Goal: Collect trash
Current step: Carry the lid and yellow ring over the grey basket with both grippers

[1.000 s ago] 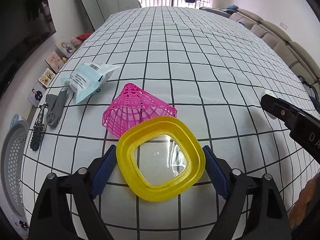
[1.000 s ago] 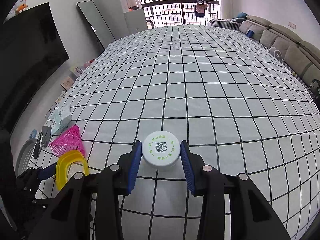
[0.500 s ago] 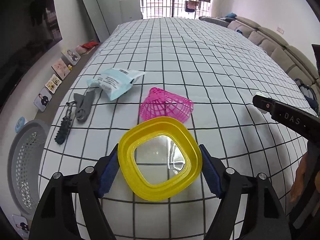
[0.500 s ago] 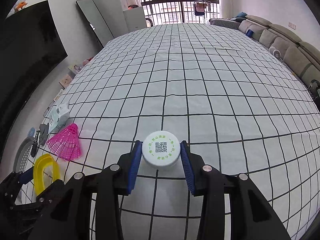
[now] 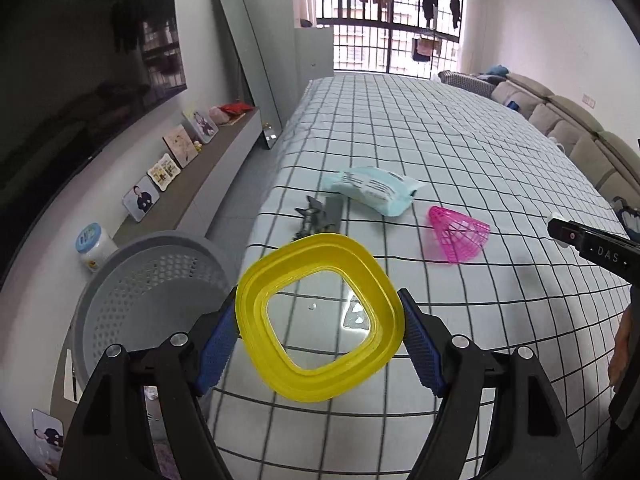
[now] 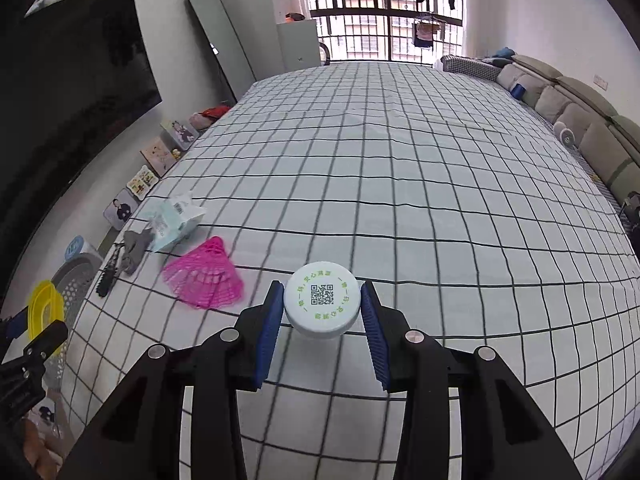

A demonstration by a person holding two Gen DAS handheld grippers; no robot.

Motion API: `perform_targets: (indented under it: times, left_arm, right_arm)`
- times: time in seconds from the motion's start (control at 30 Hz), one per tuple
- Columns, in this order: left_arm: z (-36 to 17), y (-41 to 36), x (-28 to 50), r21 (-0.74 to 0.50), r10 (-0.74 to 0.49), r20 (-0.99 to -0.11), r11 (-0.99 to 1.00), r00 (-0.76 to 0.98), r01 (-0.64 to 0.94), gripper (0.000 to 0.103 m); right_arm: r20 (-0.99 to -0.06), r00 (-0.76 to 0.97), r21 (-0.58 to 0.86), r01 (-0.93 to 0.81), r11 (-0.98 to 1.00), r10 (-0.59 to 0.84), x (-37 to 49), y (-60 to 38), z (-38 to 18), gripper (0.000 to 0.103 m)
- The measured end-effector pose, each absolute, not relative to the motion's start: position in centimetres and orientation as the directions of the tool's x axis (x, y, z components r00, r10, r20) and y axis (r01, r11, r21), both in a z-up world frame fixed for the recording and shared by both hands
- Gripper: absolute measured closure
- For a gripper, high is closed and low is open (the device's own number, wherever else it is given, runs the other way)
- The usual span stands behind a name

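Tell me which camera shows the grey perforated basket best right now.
The left wrist view. The grey perforated basket sits large at lower left beside the bed, its rim and holed inner wall clear, partly behind the yellow lid. The right wrist view shows only a sliver of it at the far left edge, mostly hidden by that lid.

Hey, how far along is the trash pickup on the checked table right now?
Done: nothing is visibly in the grey basket yet. In hand: the left hand-held gripper grips the yellow lid near the basket; the right hand-held gripper grips the white cap. Left on the table: pink cone, blue packet, grey clip and a black piece.
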State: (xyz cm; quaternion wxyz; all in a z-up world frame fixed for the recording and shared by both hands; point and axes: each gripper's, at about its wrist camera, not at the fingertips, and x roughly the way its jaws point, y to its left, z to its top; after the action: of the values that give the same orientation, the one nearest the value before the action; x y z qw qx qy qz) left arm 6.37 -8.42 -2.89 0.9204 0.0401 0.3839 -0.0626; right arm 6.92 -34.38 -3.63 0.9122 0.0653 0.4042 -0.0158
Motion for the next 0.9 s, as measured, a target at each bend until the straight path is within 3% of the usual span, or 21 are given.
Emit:
perform_targets:
  times: [0.37, 0.9]
  left_arm:
    - [-3.1, 0.8, 5.5, 0.036, 0.018, -0.683, 0.999, 0.730, 0.009, 0.030]
    - [-6.1, 11.5, 7.0, 0.026, 0.126, -0.722, 0.988, 0.680, -0.155, 0.030]
  right_arm:
    - [-0.697, 0.690, 0.083, -0.191, 0.978, 0.194, 6.2, -20.3, -0.2, 0.065]
    - [-0.755, 0.548, 0.100, -0.445, 0.890, 0.359, 11.1, -3.3, -3.9, 0.065]
